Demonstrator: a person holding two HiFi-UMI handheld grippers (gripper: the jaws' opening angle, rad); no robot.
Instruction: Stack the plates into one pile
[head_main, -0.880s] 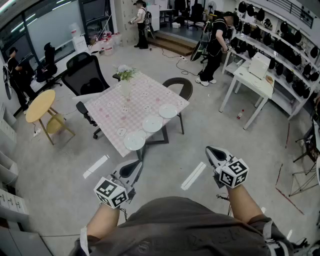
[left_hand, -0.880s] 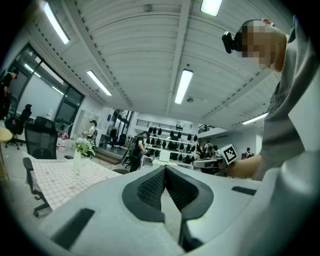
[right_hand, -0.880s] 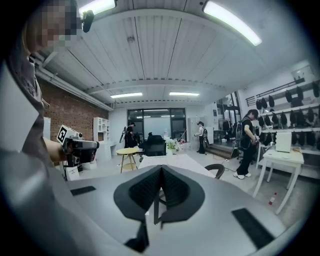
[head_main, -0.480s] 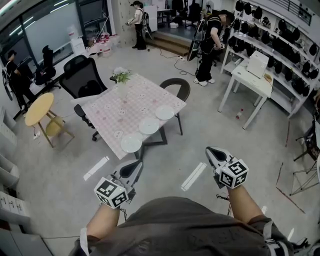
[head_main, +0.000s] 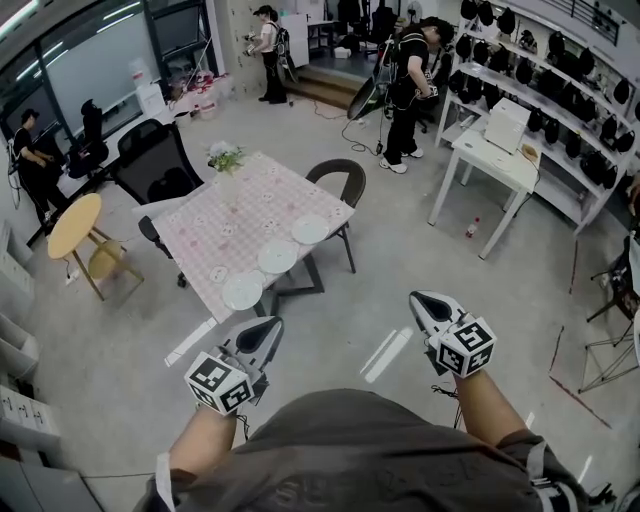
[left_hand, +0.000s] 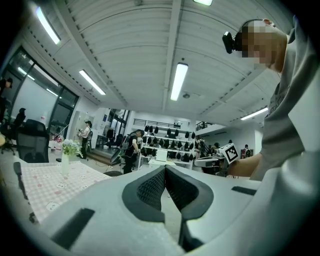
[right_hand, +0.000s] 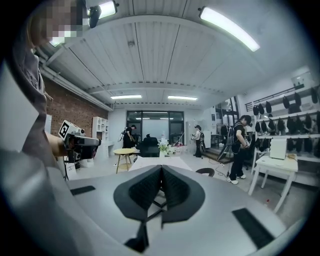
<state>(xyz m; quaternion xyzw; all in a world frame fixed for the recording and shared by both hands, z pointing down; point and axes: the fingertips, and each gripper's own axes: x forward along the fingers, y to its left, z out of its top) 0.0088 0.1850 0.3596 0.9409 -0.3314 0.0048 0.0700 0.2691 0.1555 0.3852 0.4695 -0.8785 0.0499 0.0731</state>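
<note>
Task items: 3 white plates in a row along the near edge of the table (head_main: 200, 225), on a pink patterned cloth. These are the near plate (head_main: 243, 291), middle plate (head_main: 277, 256) and far plate (head_main: 309, 230). They lie side by side, none stacked yet, well apart from both grippers. Left gripper (head_main: 268, 326): jaws closed pad-to-pad, nothing between. Right gripper (head_main: 421, 300): same, closed and empty. Both are held over bare floor, short of the table. Handling (est.): plates look rigid and glazed, prob. ceramic or melamine. Expect moderate wt, a slick surface, and chip/break risk if set down hard. The flat body gives no side purchase, so the recommended grip pt is the rim facing the operator, one jaw above, one below; lift level. Markings: no brand, label or text legible on plates or cloth at this range. Only print visible is the b/w square code on the left marker cube (head_main: 220, 382) and right marker cube (head_main: 468, 347).
</note>
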